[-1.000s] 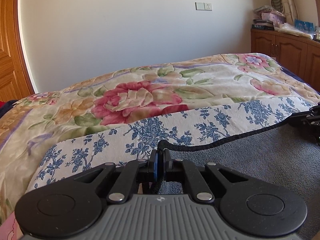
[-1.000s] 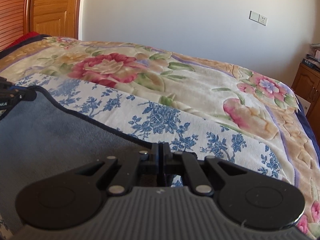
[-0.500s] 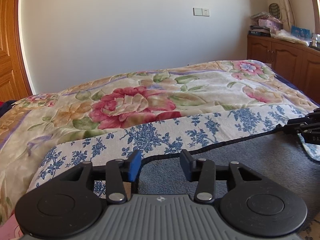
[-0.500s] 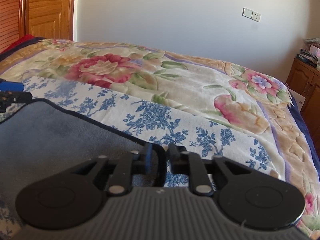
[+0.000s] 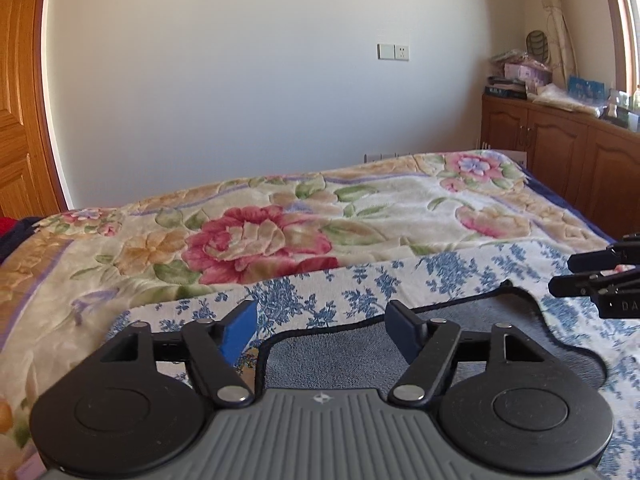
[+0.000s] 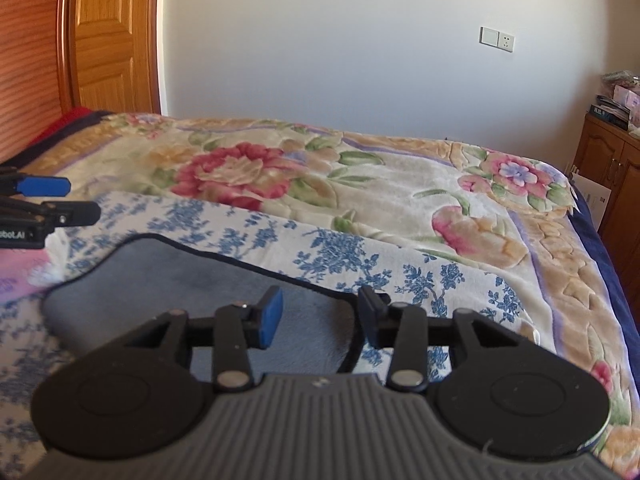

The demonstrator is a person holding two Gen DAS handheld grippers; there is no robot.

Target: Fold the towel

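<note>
We are holding both grippers low over the bed, each looking forward along its fingers. The left gripper is released, its jaws standing wide apart with nothing between them. The right gripper is likewise released and empty, jaws well apart.

The towel is lying just ahead of and below both sets of fingers. It is showing a grey pile face bound by a dark edge, laid over its own blue-and-white floral face, which is sticking out as a strip beyond the grey part. In the right wrist view the same grey panel is lying ahead and to the left of the fingers, its dark-edged corner sitting just below the gap between them.

We are reading this as a first fold set down: the grey layer is resting flat on the floral layer, with its edge short of the far border. The floral blanket is spreading ahead of both grippers and is bearing the towel, giving a broad, soft surface to fold on.

Each gripper is appearing at the side of the other's view, so we are judging them placed at the two ends of the folded edge. The grey edge is curving near the right-hand end, so the fold may need squaring before the next one.
</note>
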